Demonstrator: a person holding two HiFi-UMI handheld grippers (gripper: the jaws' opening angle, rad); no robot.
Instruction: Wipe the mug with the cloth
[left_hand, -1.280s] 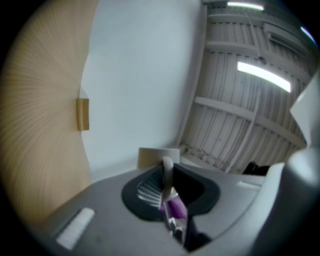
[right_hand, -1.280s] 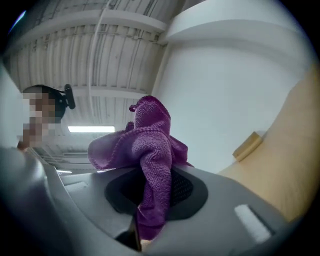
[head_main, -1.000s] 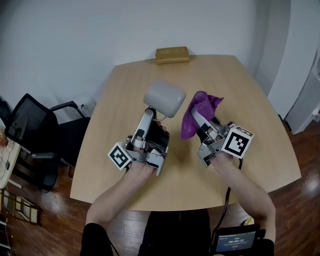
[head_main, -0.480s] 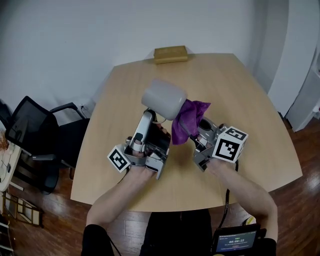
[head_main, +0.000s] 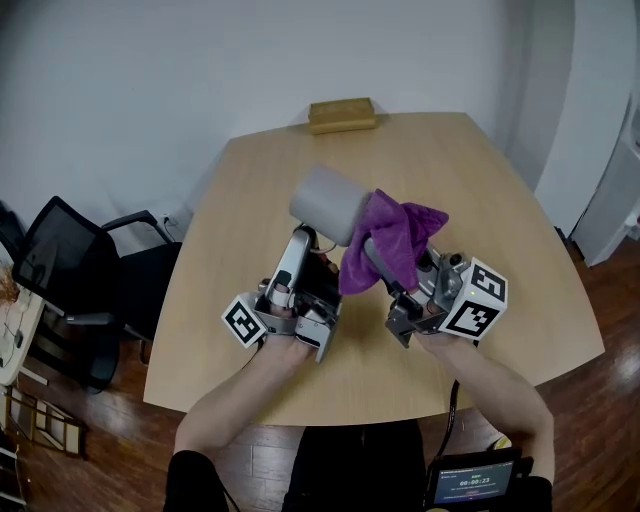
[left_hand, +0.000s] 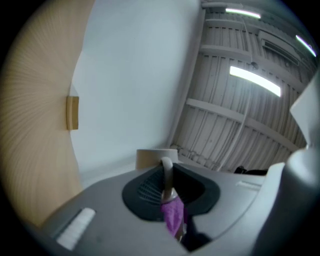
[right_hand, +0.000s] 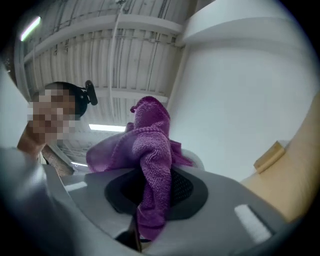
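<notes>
A pale grey mug (head_main: 330, 203) hangs above the wooden table (head_main: 470, 190), lying on its side. My left gripper (head_main: 303, 243) is shut on its thin handle (left_hand: 166, 175), and the mug body (left_hand: 155, 159) shows just beyond the jaws. My right gripper (head_main: 385, 255) is shut on a purple cloth (head_main: 392, 243), which drapes against the mug's right side. In the right gripper view the cloth (right_hand: 150, 150) bunches up between the pads and hides most of what lies behind it. A strip of the cloth (left_hand: 173, 220) also shows in the left gripper view.
A tan box (head_main: 342, 113) lies at the table's far edge. A black office chair (head_main: 70, 260) stands left of the table. A small screen device (head_main: 472, 482) sits by the person's lap. White furniture (head_main: 615, 200) stands at the right.
My right gripper has carried the cloth left and up until it rests against the mug's side. The mug has shifted only slightly in the left gripper.
</notes>
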